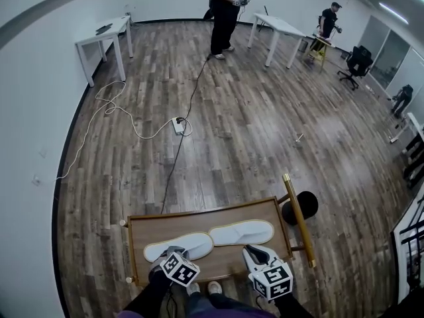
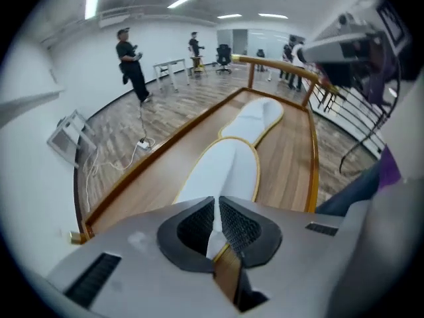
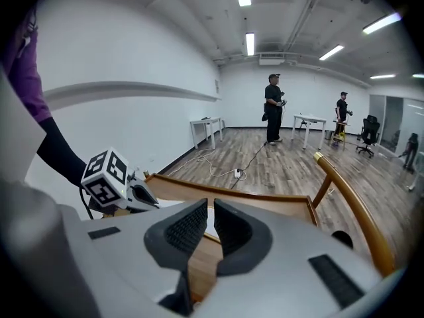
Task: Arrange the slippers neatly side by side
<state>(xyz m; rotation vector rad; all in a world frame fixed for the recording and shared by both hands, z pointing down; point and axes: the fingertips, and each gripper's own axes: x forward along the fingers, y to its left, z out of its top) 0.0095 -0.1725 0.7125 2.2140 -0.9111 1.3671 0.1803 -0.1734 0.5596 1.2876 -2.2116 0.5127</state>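
Observation:
Two white slippers with a thin yellow rim lie end to end on a wooden tray. The left slipper has its near end under my left gripper, whose jaws are shut on the slipper's white edge. Further along the tray lies the right slipper, flat and free. My right gripper hovers over the tray's front right, just short of that slipper. Its jaws stand almost together, with only a thin slit and nothing between them. The left gripper's marker cube shows in the right gripper view.
The tray has a raised rim and a gold handle rail on its right, with a black round object beyond. A power strip and cables lie on the wood floor. White tables and two standing people are far back.

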